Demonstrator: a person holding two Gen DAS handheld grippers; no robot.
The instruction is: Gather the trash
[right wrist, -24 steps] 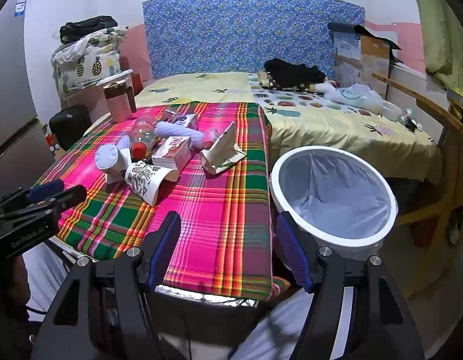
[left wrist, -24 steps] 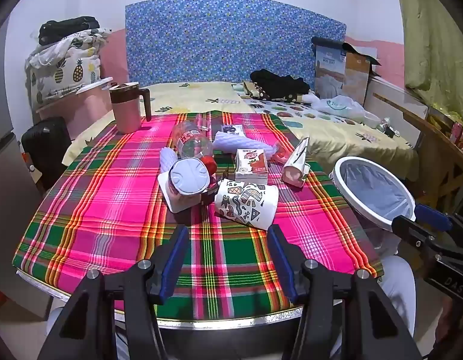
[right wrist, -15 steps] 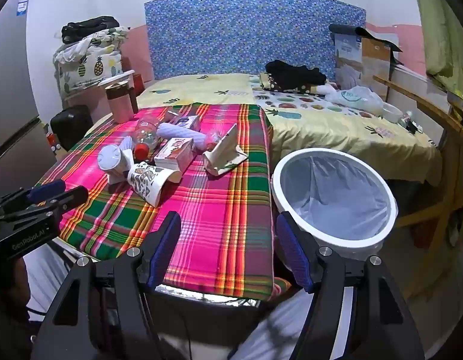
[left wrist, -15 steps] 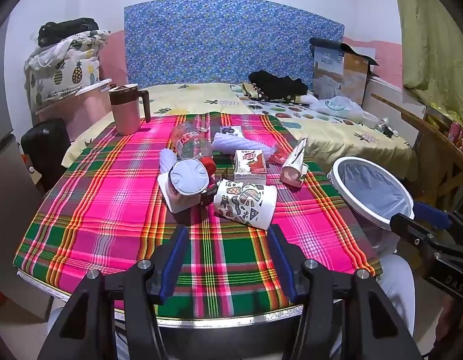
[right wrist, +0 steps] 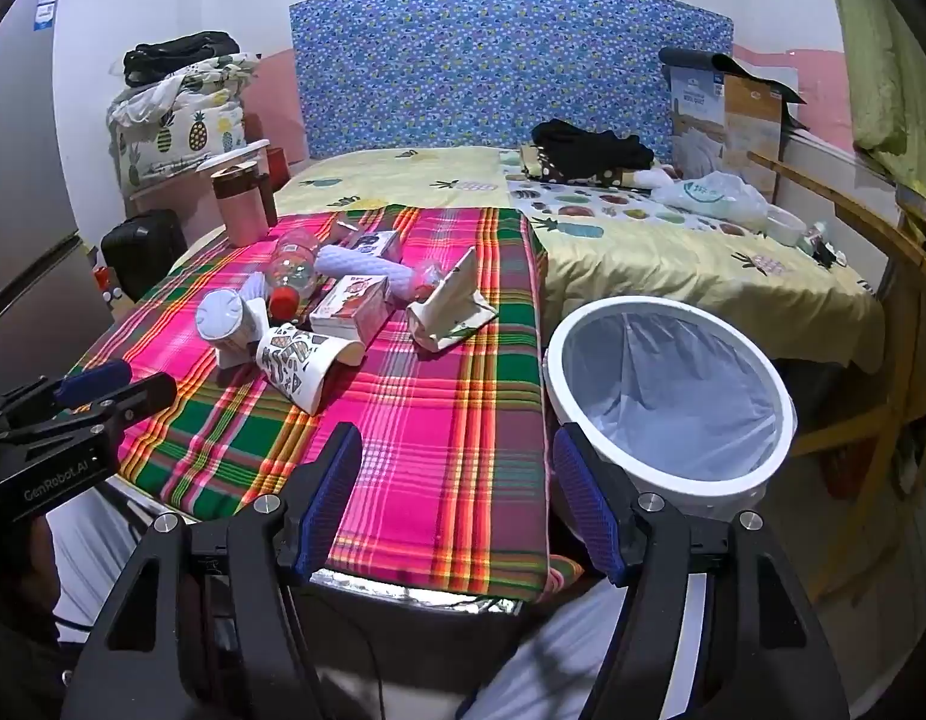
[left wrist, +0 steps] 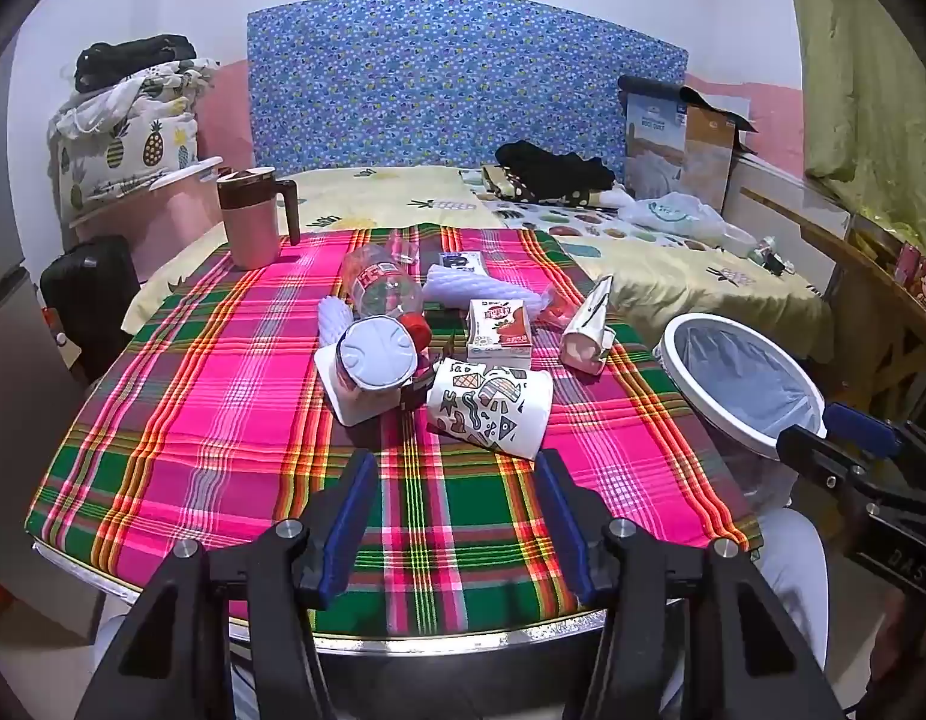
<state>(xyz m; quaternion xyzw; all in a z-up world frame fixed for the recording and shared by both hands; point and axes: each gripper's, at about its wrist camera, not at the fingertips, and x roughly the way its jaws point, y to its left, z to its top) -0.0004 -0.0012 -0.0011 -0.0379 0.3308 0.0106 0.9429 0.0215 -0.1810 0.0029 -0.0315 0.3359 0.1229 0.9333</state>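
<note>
Table point(left wrist: 181, 438), covered with a pink, green and yellow plaid cloth; its near edge lies just under both pairs of jaws.

Left gripper point(left wrist: 457, 516): jaws apart, nothing between the blue pads, held over the near edge of the cloth.

Items ahead of the left jaws, left to right:
- Pink mug point(left wrist: 253, 219) with brown lid and handle, upright, far ahead and left of the left finger, apart from the litter.
- White ribbed foam sleeve point(left wrist: 332, 318), partly hidden behind the lidded cup.
- Lidded cup point(left wrist: 376, 354) on its side, white lid facing the jaws, ahead and slightly left of the gap.
- Clear plastic bottle point(left wrist: 382, 288) with red label and red cap, lying behind the lidded cup.
- Patterned paper cup point(left wrist: 490, 405) on its side, nearest item, just beyond the gap, touching the lidded cup's side.
- Small red-and-white carton point(left wrist: 499, 330), just behind the patterned cup.
- Long white foam sleeve point(left wrist: 475, 288), lying across behind the carton.
- Flattened paper carton point(left wrist: 589, 330), ahead and right of the right finger.

Right gripper point(right wrist: 457, 501): jaws at their widest, empty; the left finger stands over the cloth, the right finger over the bin's near rim.

White bin point(right wrist: 769, 462) with a pale liner, off the table's right edge, just beyond the right finger; the litter pile lies ahead and left of these jaws.
</note>
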